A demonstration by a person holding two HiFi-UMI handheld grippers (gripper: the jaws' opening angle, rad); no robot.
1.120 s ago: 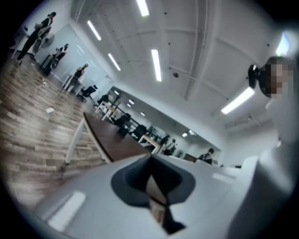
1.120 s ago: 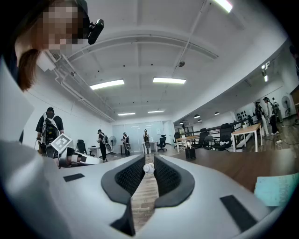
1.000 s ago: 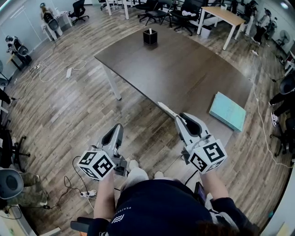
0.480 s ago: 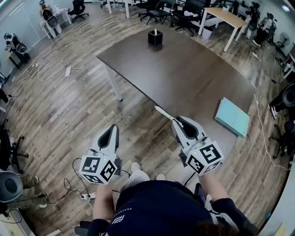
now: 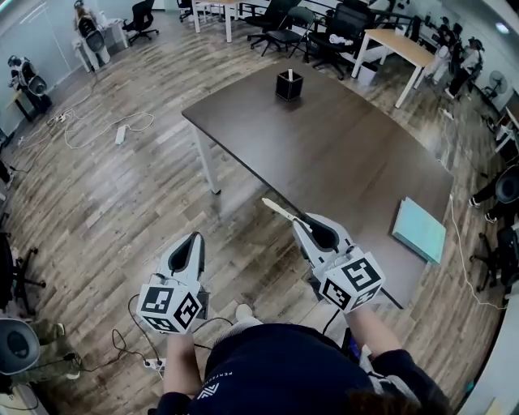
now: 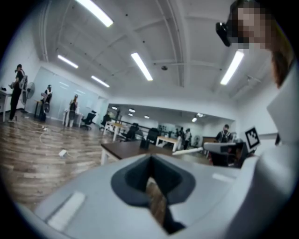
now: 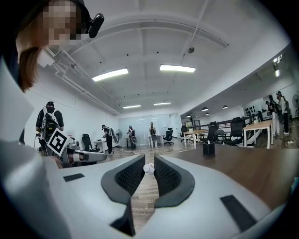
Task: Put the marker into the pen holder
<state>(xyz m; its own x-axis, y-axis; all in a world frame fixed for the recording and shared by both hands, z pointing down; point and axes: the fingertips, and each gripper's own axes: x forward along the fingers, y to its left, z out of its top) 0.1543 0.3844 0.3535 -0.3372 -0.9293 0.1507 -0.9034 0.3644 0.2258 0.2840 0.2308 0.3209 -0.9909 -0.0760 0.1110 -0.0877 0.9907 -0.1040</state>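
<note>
Item: white marker, slim, clamped at one end between the pads of the right hand-held gripper, the rest of it reaching forward past the jaw tips; held in the air at the counter's near long edge, whether over the top or just off it cannot be told. In the right gripper view the marker's round white end sits squeezed between the two ribbed dark pads of the right hand-held gripper. Item: black pen holder, square, upright near the counter's far corner, a pale stick standing in it; well apart from the marker; in the right gripper view it appears as a small dark box on the brown top. Item: counter, dark brown top on white legs. Item: teal notebook, flat on the counter close to its right-hand edge. Item: left hand-held gripper, held over the wood plank floor off the counter's near edge, beside the right one; its own view shows the left hand-held gripper with jaw tips together and nothing between them. Item: white power strip with cable on the floor beyond the counter's left end. Item: light wood table and office chairs at the back of the room.
</note>
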